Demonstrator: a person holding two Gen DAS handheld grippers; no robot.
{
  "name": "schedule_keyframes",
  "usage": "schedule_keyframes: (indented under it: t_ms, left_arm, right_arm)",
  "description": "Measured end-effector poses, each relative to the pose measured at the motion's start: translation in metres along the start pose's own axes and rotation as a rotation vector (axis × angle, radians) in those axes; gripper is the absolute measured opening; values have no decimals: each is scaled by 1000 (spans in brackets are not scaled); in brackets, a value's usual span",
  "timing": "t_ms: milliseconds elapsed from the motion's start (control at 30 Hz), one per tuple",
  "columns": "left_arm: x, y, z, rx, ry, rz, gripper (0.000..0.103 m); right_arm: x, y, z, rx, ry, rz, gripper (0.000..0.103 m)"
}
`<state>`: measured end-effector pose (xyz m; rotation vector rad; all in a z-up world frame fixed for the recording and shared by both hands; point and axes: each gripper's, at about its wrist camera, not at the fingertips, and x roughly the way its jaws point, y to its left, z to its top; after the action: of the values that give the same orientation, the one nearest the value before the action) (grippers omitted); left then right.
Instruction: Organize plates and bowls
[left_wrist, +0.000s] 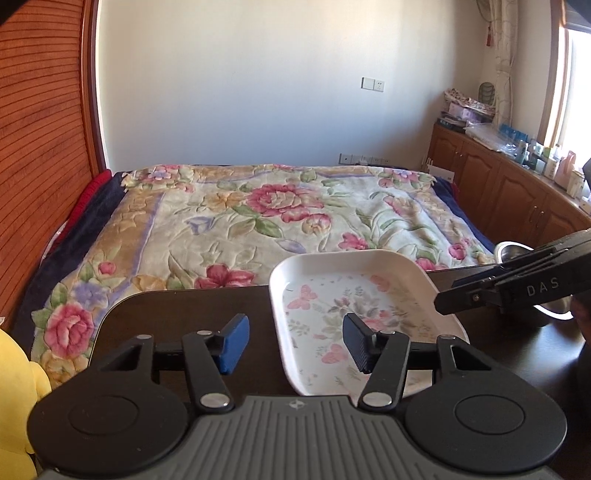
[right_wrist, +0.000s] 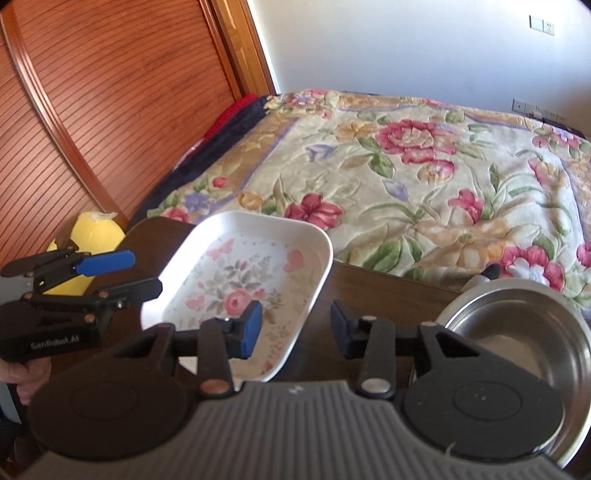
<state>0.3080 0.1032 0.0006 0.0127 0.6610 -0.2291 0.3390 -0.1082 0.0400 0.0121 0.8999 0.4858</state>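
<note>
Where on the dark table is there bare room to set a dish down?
Bare wood lies left of the floral tray, up to the table's rounded corner, and in a narrower strip between tray and steel bowl. The right side is crowded by the bowl.

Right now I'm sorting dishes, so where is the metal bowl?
The metal bowl sits on the dark table, right of the floral tray, near the bed's edge.

A dark wooden table (right_wrist: 388, 295) filled the lower frame. On it lay a floral tray (right_wrist: 243, 273) at centre. A steel bowl (right_wrist: 517, 325) sat lower right.
</note>
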Motion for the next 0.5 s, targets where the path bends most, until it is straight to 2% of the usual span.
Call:
schedule_keyframes:
  t_ms: [367, 500]
  left_arm:
    - [24, 4, -3, -26, 37, 1, 47]
    - [27, 3, -4, -28, 40, 2, 43]
  right_arm:
    - [15, -5, 3, 22, 34, 6, 32]
    - [19, -4, 4, 16, 46, 7, 25]
